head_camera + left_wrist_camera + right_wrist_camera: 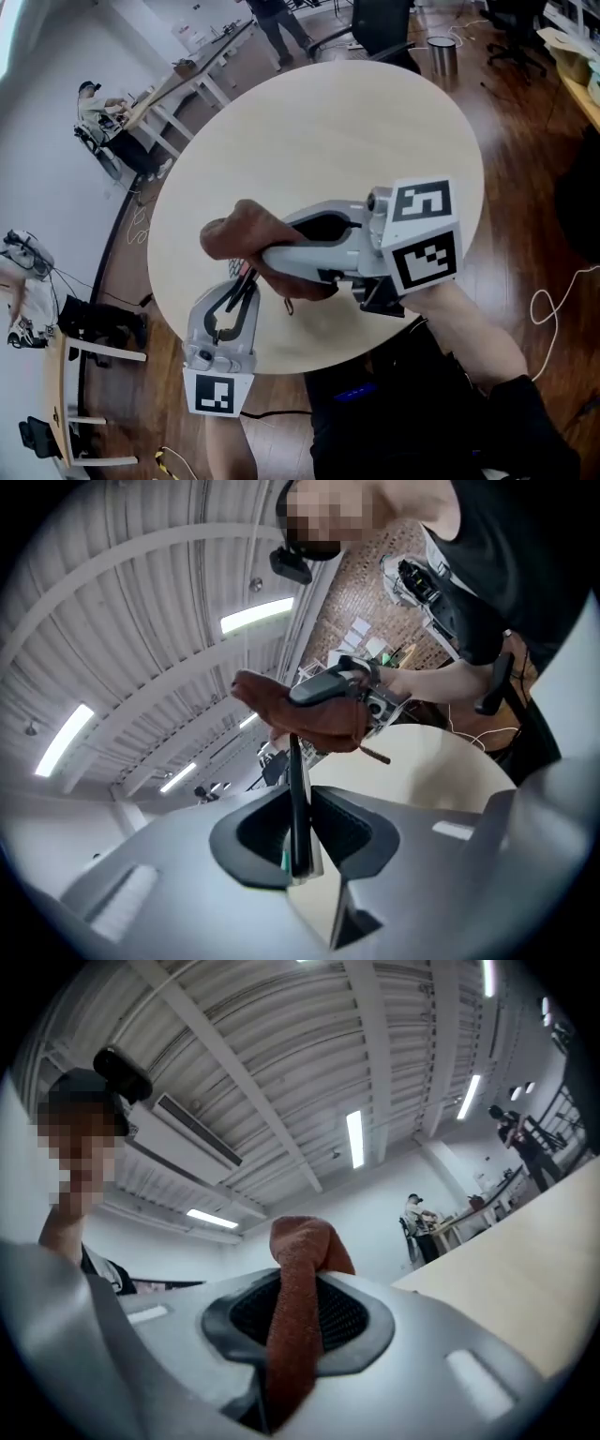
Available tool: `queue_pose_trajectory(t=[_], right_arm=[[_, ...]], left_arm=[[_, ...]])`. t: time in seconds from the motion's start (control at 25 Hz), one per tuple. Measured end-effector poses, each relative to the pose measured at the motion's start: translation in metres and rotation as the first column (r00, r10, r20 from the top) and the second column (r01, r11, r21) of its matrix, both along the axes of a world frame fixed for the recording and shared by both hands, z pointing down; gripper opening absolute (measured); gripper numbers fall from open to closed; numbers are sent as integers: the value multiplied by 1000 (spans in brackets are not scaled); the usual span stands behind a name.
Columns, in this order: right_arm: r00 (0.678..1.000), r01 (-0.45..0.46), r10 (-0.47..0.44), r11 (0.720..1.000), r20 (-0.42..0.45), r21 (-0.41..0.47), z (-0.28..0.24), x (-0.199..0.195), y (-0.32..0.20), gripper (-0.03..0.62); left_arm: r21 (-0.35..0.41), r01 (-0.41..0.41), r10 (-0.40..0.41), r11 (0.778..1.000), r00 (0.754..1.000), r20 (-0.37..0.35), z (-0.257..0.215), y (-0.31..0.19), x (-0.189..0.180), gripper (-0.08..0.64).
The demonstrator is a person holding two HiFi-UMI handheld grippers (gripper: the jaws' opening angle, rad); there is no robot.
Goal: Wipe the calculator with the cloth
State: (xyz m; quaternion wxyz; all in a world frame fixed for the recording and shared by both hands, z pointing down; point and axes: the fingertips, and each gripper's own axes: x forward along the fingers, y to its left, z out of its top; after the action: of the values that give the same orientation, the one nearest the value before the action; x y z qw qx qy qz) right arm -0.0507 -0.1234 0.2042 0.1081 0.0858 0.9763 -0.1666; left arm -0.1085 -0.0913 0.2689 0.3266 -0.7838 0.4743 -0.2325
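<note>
Clamped in the right hand-held gripper (286,1321), the cloth (300,1241) is bunched above the desk (375,122). The calculator (296,780) is pinched edge-on by the left hand-held gripper (298,834), seemingly held clear so its faces can be wiped.

Brown cloth (295,1335) between jaws

The left tongs (246,279) and right tongs (272,255) are pale grey. Each bears a black-and-white marker cube (424,236). The sleeve (525,417) is black.

Round pale table (375,112) on dark wooden floor (525,187).
</note>
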Motion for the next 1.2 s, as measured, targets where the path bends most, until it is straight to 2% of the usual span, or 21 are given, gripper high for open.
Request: queue_pose_trajectory(t=[0.08, 0.2, 0.32, 0.44, 0.52, 0.6, 0.64, 0.68, 0.76, 0.84, 0.88, 1.04, 1.2], right_arm=[[999, 38, -37, 999, -21, 35, 0, -4, 11, 77], [1000, 13, -13, 1000, -22, 1, 6, -1, 0, 77], [995, -62, 60, 998, -85, -17, 29, -1, -33, 77], [957, -217, 210, 976, -201, -12, 62, 10, -77, 77], [953, -248, 237, 968, -187, -38, 59, 20, -84, 77], [981, -177, 172, 983, -91, -45, 30, 20, -59, 77], [992, -123, 122, 992, -38, -19, 12, 16, -37, 77], [997, -72, 72, 997, 2, 23, -4, 11, -16, 77], [1000, -19, 16, 992, 24, 125, -22, 4, 14, 77], [999, -34, 34, 982, 0, 184, -21, 3, 18, 77], [998, -51, 54, 982, -11, 183, -18, 3, 15, 77], [986, -128, 139, 985, -90, 118, 14, -4, -15, 77], [937, -240, 249, 968, -246, 67, 67, 4, -73, 77]], left_arm=[[21, -59, 60, 998, 998, -33, -3, 10, 9, 74], [45, -134, 140, 990, 980, -145, -13, 24, 7, 72], [66, -196, 206, 978, 948, -243, -25, 27, 11, 71], [59, -239, 245, 969, 909, -338, -29, 26, 15, 69], [57, -254, 255, 966, 884, -392, -32, 26, 11, 69], [65, -260, 262, 964, 864, -431, -38, 24, 2, 69], [68, -264, 266, 962, 853, -448, -40, 23, -2, 69], [68, -271, 271, 960, 843, -465, -41, 23, -4, 69], [70, -299, 293, 952, 817, -496, -41, 21, -1, 67], [80, -338, 328, 938, 784, -528, -43, 23, 6, 64], [87, -356, 344, 930, 764, -546, -45, 27, 7, 66], [130, -411, 396, 902, 674, -623, -53, 44, -6, 64], [154, -428, 403, 890, 585, -704, -52, 36, -6, 64]])
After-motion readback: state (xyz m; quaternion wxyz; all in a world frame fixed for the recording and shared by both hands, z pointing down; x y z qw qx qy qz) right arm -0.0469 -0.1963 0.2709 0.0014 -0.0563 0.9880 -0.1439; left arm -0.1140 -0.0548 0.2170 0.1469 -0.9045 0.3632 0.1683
